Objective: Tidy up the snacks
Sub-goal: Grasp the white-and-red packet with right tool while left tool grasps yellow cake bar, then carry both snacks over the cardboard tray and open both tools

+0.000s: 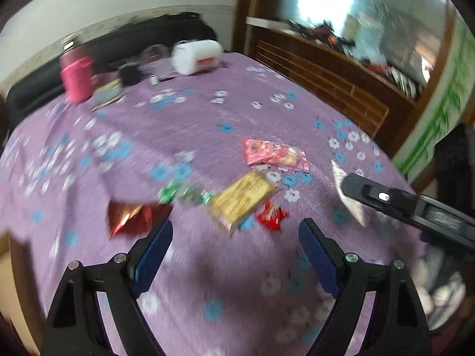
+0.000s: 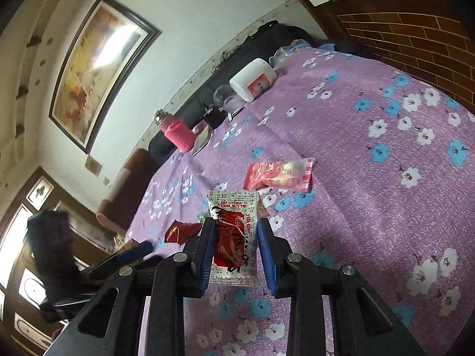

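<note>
Right wrist view showed your right gripper (image 2: 234, 246) pinching the white-and-red sachet (image 2: 233, 237) between its jaws above the bed (image 2: 371, 207), while your left gripper (image 1: 236, 249) hung spread wide and empty, so you needed a steady, level carry.

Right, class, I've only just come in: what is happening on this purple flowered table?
A person is sorting snack packets with two handheld grippers. The right gripper is shut on a white and red sachet, held above the purple flowered tablecloth. The left gripper is open and empty, above the packets that lie loose: a pink packet, a yellow packet, a green wrapper and red wrappers.
</note>
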`<state>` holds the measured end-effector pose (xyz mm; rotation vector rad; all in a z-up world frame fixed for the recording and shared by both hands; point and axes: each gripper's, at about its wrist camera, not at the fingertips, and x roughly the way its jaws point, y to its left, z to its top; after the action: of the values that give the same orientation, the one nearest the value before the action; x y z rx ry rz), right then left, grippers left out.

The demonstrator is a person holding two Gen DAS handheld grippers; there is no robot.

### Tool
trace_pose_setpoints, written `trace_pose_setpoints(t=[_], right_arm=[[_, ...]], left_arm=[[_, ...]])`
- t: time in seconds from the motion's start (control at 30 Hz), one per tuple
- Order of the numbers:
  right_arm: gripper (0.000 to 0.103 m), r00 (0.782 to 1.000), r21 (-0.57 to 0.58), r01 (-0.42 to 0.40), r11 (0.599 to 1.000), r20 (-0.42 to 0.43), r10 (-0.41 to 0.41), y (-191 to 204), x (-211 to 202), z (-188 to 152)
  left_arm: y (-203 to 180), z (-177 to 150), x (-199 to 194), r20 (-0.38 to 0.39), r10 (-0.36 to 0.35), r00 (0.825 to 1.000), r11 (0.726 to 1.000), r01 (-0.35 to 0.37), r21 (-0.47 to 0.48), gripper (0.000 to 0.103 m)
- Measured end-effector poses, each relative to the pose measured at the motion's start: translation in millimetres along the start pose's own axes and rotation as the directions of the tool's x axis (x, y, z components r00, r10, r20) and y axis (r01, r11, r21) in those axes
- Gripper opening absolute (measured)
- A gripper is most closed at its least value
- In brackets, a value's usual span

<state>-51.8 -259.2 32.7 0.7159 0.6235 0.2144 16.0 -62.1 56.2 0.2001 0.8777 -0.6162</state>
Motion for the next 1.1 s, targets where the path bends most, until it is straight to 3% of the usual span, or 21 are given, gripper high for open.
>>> trace_pose_setpoints(t=[0.13, 0.23, 0.5, 0.57, 0.63, 0.67, 0.87, 1.1], right_arm=[[0.031, 1.0, 0.029, -0.017, 0.999, -0.001, 0.017, -4.0, -2.0, 0.8], [0.031, 1.0, 0.04, -0.022, 0.999, -0.005, 0.022, -6.1, -1.8, 1.2], [0.031, 0.999, 0.064, -0.035, 0.997, -0.007, 0.036, -10.1, -0.3, 2.9], [0.031, 0.999, 0.062, -0.034, 0.998, -0.009, 0.035, -9.9, -0.3, 2.1], [0.031, 0.999, 0.061, -0.03, 0.998, -0.012, 0.031, -9.6, 0.8, 2.2], [0.031, 0.999, 0.06, -0.027, 0.998, -0.015, 0.028, -9.4, 1.7, 2.0], [0.031, 1.0, 0.049, -0.016, 0.999, -0.019, 0.017, -8.7, 5.0, 2.2], [0.031, 1.0, 0.023, -0.008, 1.0, -0.023, 0.008, -5.0, 8.2, 1.0]], left_arm=[[1.9, 22.5, 28.5, -0.027, -0.034, 0.999, 0.999, 0.035, 0.026, 0.072], [-4.0, 31.7, 46.2, -0.062, -0.053, 0.997, 0.995, 0.058, 0.082, 0.072], [-21.8, 23.6, 85.5, -0.153, -0.011, 0.988, 0.973, 0.046, 0.228, 0.066], [-21.1, 24.2, 86.3, -0.146, -0.028, 0.989, 0.975, 0.06, 0.216, 0.062], [-18.6, 27.0, 84.0, -0.138, -0.031, 0.99, 0.98, 0.057, 0.192, 0.037], [-17.7, 28.3, 84.2, -0.142, -0.041, 0.989, 0.981, 0.066, 0.181, 0.032], [-20.4, 22.6, 73.9, -0.127, -0.043, 0.991, 0.988, 0.061, 0.144, 0.032], [-9.0, 15.9, 16.9, -0.03, -0.099, 0.995, 0.995, 0.099, 0.019, 0.032]])
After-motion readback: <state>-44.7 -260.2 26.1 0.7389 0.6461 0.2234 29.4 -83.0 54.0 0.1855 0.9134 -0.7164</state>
